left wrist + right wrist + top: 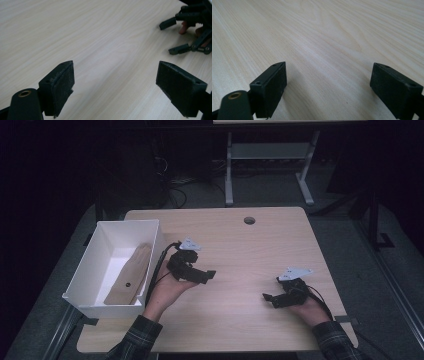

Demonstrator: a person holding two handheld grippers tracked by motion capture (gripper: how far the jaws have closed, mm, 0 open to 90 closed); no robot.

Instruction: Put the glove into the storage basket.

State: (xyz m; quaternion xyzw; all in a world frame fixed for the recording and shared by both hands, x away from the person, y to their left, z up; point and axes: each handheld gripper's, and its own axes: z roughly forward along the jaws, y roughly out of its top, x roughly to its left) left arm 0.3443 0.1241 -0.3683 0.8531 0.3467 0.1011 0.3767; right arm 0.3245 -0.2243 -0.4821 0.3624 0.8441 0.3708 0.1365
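With the beige glove (129, 277) laid in the white box (86, 265) at the left, both grippers, left gripper (206, 275) and right gripper (270, 299), are held empty over the bench (240, 245), jaws spread wide, likely because nothing remains to be carried.

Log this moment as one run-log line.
left gripper: open, empty | right gripper: open, empty | tan glove: in white box

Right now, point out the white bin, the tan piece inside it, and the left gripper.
white bin (150, 251): high view, right wall.
tan piece (130, 275): high view, its middle.
left gripper (209, 275): high view, between its open jaw tips.
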